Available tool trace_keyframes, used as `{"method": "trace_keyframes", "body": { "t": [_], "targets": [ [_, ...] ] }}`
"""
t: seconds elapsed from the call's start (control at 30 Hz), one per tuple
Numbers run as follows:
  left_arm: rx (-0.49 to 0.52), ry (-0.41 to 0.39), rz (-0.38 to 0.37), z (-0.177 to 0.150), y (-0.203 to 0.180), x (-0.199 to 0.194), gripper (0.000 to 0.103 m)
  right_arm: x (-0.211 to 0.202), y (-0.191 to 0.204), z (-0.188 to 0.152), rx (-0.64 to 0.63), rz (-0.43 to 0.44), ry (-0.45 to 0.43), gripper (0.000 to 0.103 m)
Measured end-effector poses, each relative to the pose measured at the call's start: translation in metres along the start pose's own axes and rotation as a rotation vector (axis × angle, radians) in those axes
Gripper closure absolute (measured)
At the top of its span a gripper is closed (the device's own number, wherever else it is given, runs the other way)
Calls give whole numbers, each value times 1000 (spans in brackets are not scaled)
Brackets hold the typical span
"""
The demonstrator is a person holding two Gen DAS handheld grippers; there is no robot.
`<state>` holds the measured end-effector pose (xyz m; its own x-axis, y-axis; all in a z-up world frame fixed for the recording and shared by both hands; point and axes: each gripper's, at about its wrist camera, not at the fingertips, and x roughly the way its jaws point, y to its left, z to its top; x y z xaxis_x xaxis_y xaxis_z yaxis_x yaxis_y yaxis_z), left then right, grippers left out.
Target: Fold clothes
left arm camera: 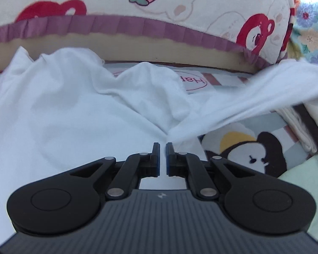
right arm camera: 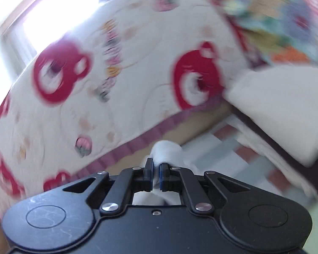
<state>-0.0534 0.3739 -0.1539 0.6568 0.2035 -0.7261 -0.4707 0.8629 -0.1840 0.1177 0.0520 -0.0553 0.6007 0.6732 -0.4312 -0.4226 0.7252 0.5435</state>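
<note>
Left claw (left arm camera: 162, 146) clamped on white garment (left arm camera: 74, 105) | right claw (right arm camera: 156, 162) raised, clamping garment

This is a home, most likely a bedroom. The work surface is a bed: a sheet (left arm camera: 239, 148) printed with a cartoon penguin and pale striped blocks lies underneath. Behind it rises a thick cream quilt (left arm camera: 180, 6) patterned with red bears and pink strawberries and edged with a purple ruffle (left arm camera: 116, 24). A second, floral cloth (left arm camera: 309, 36) in teal with many-coloured flowers shows at the far right. A stack of folded white fabric (right arm camera: 286, 110) sits on the bed beside the quilt. In the right wrist view, strong daylight pours through a window (right arm camera: 42, 14) with a pale frame at the upper left, though that picture is heavily blurred.
</note>
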Motion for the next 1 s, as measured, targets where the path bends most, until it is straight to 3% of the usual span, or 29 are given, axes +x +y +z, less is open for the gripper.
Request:
{"method": "trace_keyframes", "body": {
  "t": [0.07, 0.1, 0.2, 0.27, 0.3, 0.37, 0.43, 0.47, 0.5, 0.6, 0.73, 0.87, 0.93, 0.97, 1.0],
  "targets": [
    [-2, 11, 14, -5, 2, -1, 100, 11, -29, -24, 50, -81, 120, 93],
    [-2, 17, 20, -7, 3, -2, 100, 17, -44, -36, 76, -122, 180, 87],
    [-3, 30, 30, -14, 6, -4, 100, 34, -87, -71, 151, -243, 360, 86],
    [23, 7, -15, -14, 2, -7, 99, 36, -112, -82, 266, -243, 415, 80],
    [40, -8, -40, -14, -1, -9, 97, 33, -119, -82, 324, -219, 413, 76],
    [78, -36, -84, -10, -11, -9, 97, 25, -123, -77, 332, -220, 373, 49],
    [187, -57, -89, -4, -25, -2, 86, 17, -122, -71, 298, -240, 318, 49],
    [250, -66, -87, -2, -33, 2, 66, 13, -121, -69, 280, -250, 291, 49],
    [314, -76, -84, 1, -41, 6, 54, 9, -121, -66, 263, -260, 264, 49],
    [368, -69, -81, 5, -53, 16, 53, -4, -119, -57, 211, -290, 182, 49],
    [410, -53, -79, 10, -66, 30, 41, -21, -117, -45, 142, -329, 73, 49],
    [453, -37, -76, 15, -79, 44, 39, -7, -127, -38, 182, -378, 54, 49],
    [433, -31, -89, 13, -77, 41, 46, 2, -133, -36, 211, -403, 53, 49],
    [418, -28, -98, 11, -75, 39, 82, 6, -135, -34, 226, -416, 52, 49],
    [402, -25, -106, 9, -72, 37, 91, 9, -137, -32, 229, -424, 49, 49]
  ]
}}
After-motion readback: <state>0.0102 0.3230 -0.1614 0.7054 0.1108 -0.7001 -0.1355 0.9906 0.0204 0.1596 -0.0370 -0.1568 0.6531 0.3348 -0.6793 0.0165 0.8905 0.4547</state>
